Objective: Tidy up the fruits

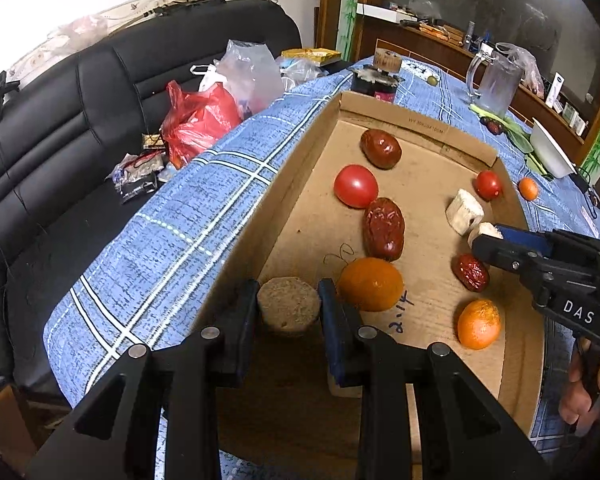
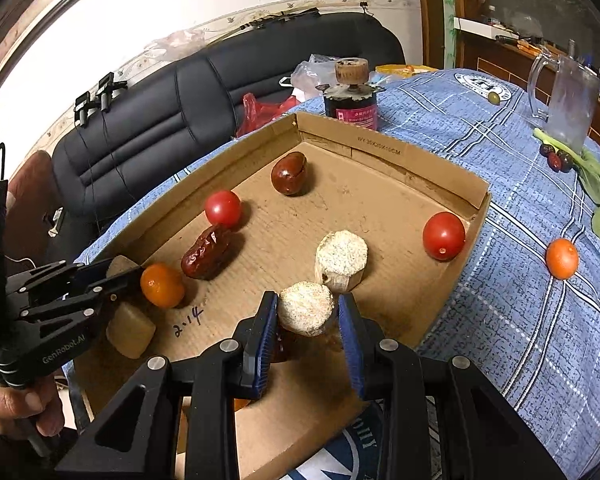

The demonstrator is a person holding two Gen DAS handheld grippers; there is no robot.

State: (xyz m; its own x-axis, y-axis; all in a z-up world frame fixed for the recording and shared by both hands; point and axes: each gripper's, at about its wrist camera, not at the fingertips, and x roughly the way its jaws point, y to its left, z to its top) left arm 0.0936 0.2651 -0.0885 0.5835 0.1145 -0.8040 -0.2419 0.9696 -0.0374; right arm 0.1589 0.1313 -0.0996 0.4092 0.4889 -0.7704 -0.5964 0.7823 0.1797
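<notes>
- The left gripper [image 1: 289,300] has a brown chunk [image 1: 288,306] between its jaws, touching both, in the box [image 1: 236,236].
- The right gripper [image 2: 307,312] jaws hug a white chunk [image 2: 306,312].
- An orange [image 1: 370,284] sits at 3 o'clock, just beside the left jaws.

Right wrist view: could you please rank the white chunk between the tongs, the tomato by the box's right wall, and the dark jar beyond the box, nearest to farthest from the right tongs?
1. White chunk, between the right tongs.
2. Tomato, right, inside the box.
3. Dark jar, beyond the far wall.
</notes>
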